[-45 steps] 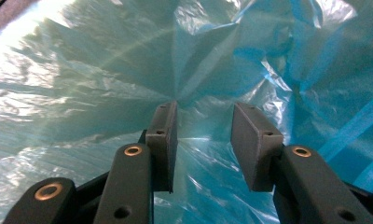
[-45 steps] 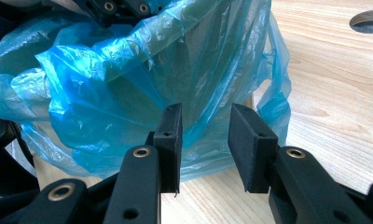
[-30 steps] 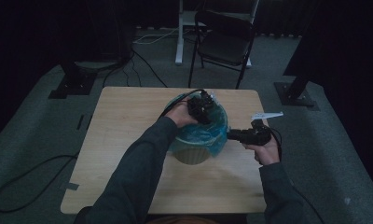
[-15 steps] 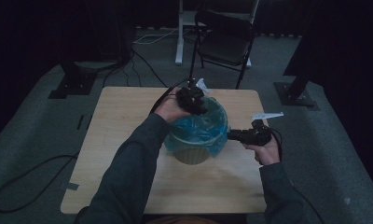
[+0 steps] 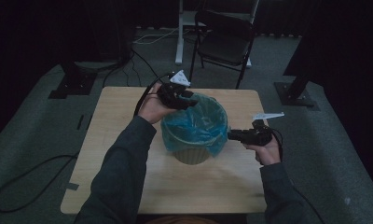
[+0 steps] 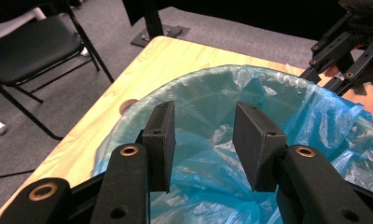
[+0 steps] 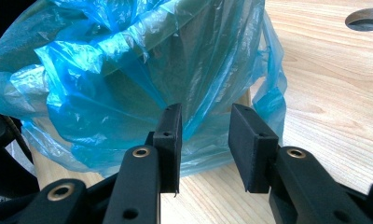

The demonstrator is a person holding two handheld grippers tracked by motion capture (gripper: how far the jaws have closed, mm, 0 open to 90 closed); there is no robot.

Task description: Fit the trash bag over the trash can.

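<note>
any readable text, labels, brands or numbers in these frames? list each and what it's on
None: no text, label, brand or number can be read. The blue bag, the bin it lines, the wooden table, the chair and both tools, left and right, show bare surfaces without print.

One bin [image 5: 192, 154], one blue bag [image 5: 194, 126], one table [image 5: 119, 182], one chair [image 5: 226, 42], two tongs.
</note>
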